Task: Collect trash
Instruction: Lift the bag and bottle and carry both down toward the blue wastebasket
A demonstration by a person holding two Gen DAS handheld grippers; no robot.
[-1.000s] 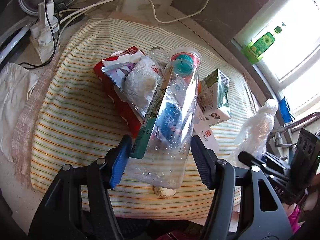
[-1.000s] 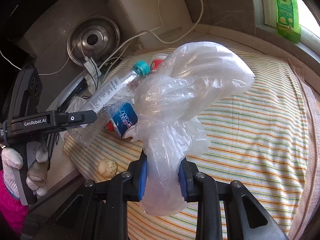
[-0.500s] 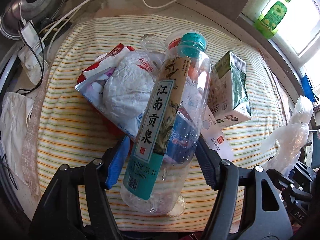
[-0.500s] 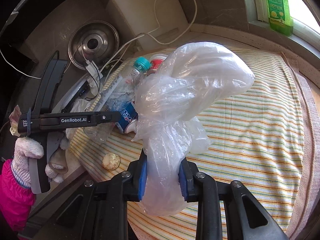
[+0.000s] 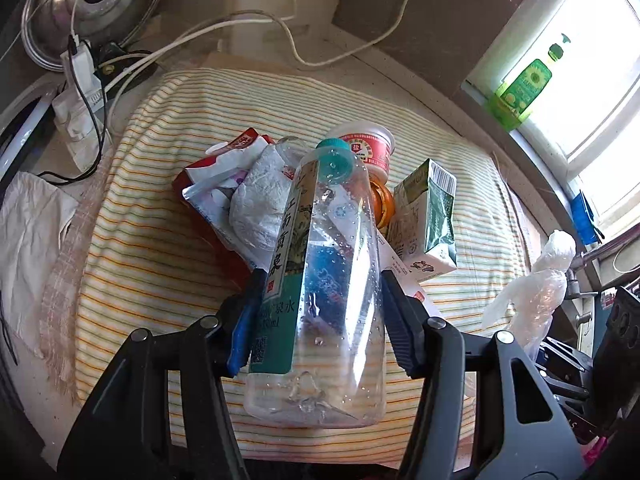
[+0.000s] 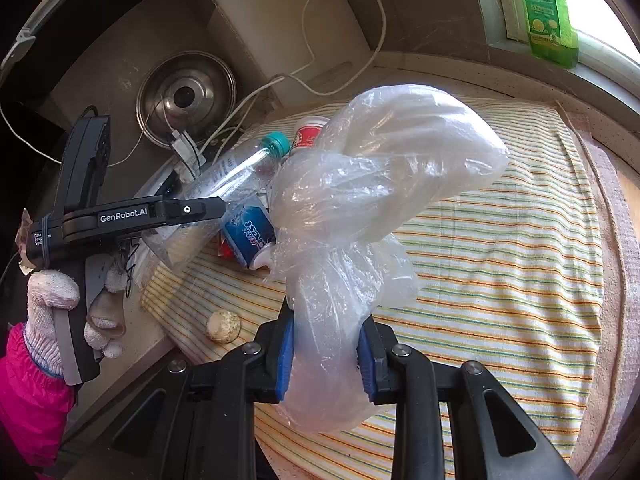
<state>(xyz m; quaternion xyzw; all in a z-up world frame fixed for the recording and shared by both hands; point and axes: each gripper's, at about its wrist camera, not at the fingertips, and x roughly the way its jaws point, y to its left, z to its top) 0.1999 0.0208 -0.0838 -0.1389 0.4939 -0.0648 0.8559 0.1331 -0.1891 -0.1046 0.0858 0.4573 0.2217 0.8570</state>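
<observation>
My left gripper [image 5: 320, 304] is shut on a clear plastic water bottle [image 5: 324, 272] with a teal cap and green label, held off the striped cloth [image 5: 152, 248]. The bottle also shows in the right wrist view [image 6: 236, 176], gripped by the left gripper [image 6: 200, 210]. My right gripper [image 6: 326, 344] is shut on a crumpled clear plastic bag [image 6: 360, 200], also seen at the right of the left wrist view [image 5: 536, 292]. Behind the bottle lies a trash pile: a red packet with white wrappers [image 5: 240, 192], a red-labelled cup [image 5: 368, 144], a green carton [image 5: 432, 216], a blue wrapper [image 6: 250, 236].
A small beige ball [image 6: 223, 326] sits at the cloth's near edge. A steel pot lid [image 5: 96, 4], a power strip with white cables [image 5: 80, 92] and a white rag [image 5: 28, 240] lie left. A green dish-soap bottle [image 5: 520, 88] stands on the window sill.
The left gripper has lifted and tilted the bottle, and its view has swung back. The right gripper still holds the bag, nearly unmoved.
</observation>
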